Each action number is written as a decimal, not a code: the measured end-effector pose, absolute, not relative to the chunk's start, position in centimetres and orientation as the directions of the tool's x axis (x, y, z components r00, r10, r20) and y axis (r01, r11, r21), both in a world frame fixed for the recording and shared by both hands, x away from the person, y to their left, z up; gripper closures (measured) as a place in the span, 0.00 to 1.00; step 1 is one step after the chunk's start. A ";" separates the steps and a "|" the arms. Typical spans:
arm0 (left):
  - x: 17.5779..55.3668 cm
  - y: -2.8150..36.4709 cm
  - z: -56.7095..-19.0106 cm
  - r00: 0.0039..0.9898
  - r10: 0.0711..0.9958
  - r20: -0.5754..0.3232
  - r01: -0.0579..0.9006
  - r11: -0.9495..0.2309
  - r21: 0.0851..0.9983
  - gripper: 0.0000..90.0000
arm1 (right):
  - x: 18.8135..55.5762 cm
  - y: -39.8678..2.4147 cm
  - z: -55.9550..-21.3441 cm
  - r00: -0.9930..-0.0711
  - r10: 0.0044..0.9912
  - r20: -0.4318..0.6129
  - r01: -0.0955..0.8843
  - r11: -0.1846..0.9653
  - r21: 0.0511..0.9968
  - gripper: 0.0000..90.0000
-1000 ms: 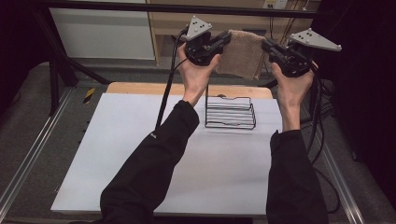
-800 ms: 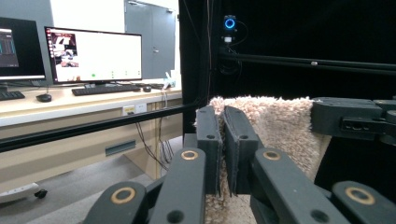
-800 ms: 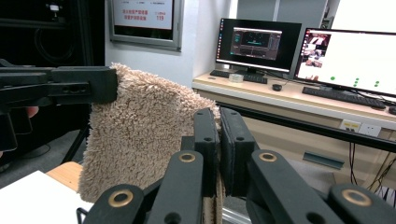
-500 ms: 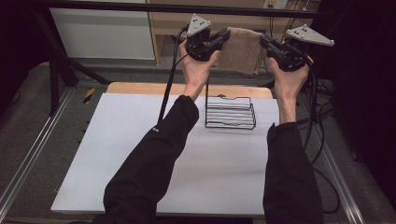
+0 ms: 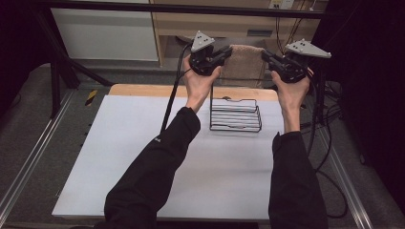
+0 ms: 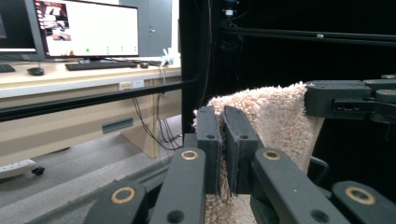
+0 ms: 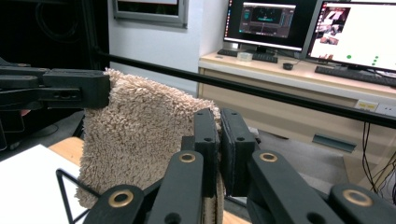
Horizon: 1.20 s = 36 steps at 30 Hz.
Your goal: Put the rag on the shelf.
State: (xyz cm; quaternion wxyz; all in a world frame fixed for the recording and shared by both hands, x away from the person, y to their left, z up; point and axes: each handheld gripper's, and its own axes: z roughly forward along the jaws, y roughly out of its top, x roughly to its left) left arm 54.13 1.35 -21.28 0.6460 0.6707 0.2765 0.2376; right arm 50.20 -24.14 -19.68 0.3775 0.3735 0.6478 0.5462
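A beige fluffy towel (image 5: 246,64) hangs stretched between my two grippers, above the far end of a black wire rack (image 5: 236,114). My left gripper (image 5: 228,51) is shut on the towel's left top corner, and my right gripper (image 5: 265,56) is shut on its right top corner. In the left gripper view the jaws (image 6: 220,112) pinch the towel's (image 6: 275,116) edge, with the right gripper (image 6: 350,100) clamped on the far corner. In the right gripper view the jaws (image 7: 219,116) pinch the towel (image 7: 140,135), the left gripper (image 7: 60,91) holds the other corner, and a rack wire (image 7: 70,186) shows below.
The rack stands on a white mat (image 5: 143,157) over a wooden table (image 5: 143,89). A dark horizontal bar (image 5: 191,7) runs behind the table. Cables (image 5: 325,119) trail off the right side. A desk with monitors (image 7: 355,32) lies beyond.
Both hands have come down a little with the towel still stretched between them, bringing it closer to the rack. Both grips are unchanged.
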 end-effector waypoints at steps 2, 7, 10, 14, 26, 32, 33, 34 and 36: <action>53.9 1.2 -21.7 0.744 0.666 -0.050 0.073 -0.007 0.997 0.95 | 50.0 -24.3 -20.0 -0.441 0.894 -0.078 0.080 0.126 0.989 0.96; 53.0 1.4 -22.4 0.757 0.653 -0.023 0.050 -0.022 0.999 0.95 | 49.3 -24.7 -20.6 -0.452 0.888 -0.084 0.088 0.138 0.987 0.96; 52.5 1.6 -22.7 0.763 0.646 -0.021 0.053 -0.030 0.998 0.95 | 48.9 -24.8 -20.8 -0.463 0.883 -0.082 0.096 0.142 0.985 0.95; 51.8 1.8 -22.9 0.771 0.637 -0.019 0.062 -0.046 0.997 0.95 | 48.3 -24.7 -21.0 -0.474 0.876 -0.087 0.097 0.151 0.984 0.95; 50.9 2.1 -23.9 0.775 0.631 0.018 0.056 -0.096 0.994 0.94 | 47.5 -24.5 -22.3 -0.489 0.867 -0.094 0.118 0.172 0.978 0.95; 50.4 2.2 -24.4 0.781 0.623 0.041 0.059 -0.139 0.989 0.94 | 47.1 -24.4 -22.9 -0.494 0.866 -0.070 0.138 0.158 0.978 0.95; 50.3 2.2 -24.5 0.785 0.618 0.047 0.059 -0.150 0.987 0.94 | 46.9 -24.5 -23.1 -0.497 0.865 -0.070 0.140 0.160 0.977 0.95; 50.2 2.2 -24.6 0.787 0.615 0.048 0.061 -0.155 0.986 0.93 | 46.7 -24.6 -23.2 -0.502 0.862 -0.066 0.142 0.157 0.977 0.95; 49.9 2.4 -24.6 0.788 0.614 0.050 0.061 -0.159 0.985 0.93 | 46.4 -24.7 -23.3 -0.506 0.860 -0.057 0.146 0.151 0.978 0.95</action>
